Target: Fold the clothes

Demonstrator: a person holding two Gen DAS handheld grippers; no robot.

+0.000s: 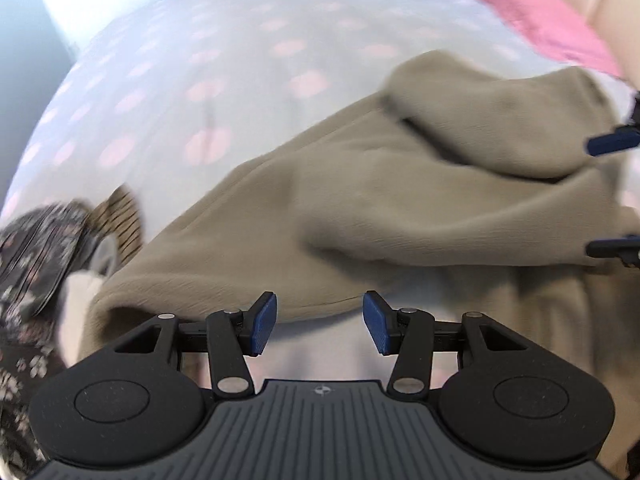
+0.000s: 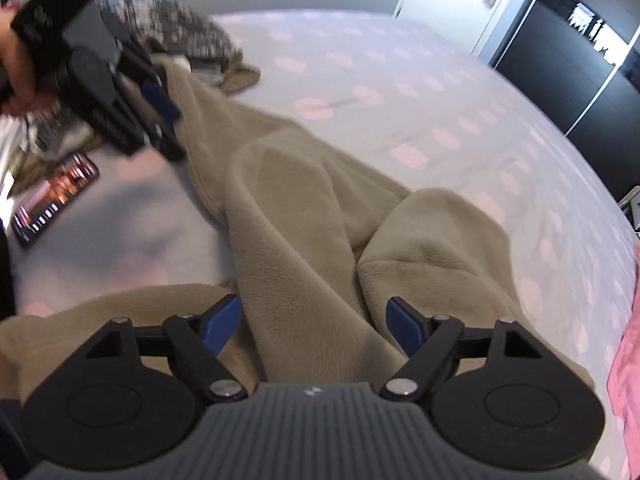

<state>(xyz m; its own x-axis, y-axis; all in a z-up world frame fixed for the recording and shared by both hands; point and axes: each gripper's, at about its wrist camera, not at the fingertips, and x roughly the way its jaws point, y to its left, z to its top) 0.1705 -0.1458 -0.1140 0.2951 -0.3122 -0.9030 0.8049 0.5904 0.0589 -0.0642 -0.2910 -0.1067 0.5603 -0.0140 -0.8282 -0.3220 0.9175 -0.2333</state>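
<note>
A tan fleece garment (image 1: 400,208) lies crumpled on the bed, with one part folded over another; it also shows in the right wrist view (image 2: 304,240). My left gripper (image 1: 320,322) is open and empty, its blue pads just above the garment's near edge. In the right wrist view it (image 2: 160,116) hovers by the garment's far end. My right gripper (image 2: 314,324) is open, its jaws standing either side of a fleece fold without pinching it. Its fingertips (image 1: 612,142) show at the right edge of the left wrist view.
The bed has a white sheet with pink dots (image 2: 440,112). A pile of dark floral clothes (image 1: 32,248) lies at the left, also seen in the right wrist view (image 2: 176,20). A phone (image 2: 52,196) lies on the sheet. Pink fabric (image 1: 532,4) lies at the far right.
</note>
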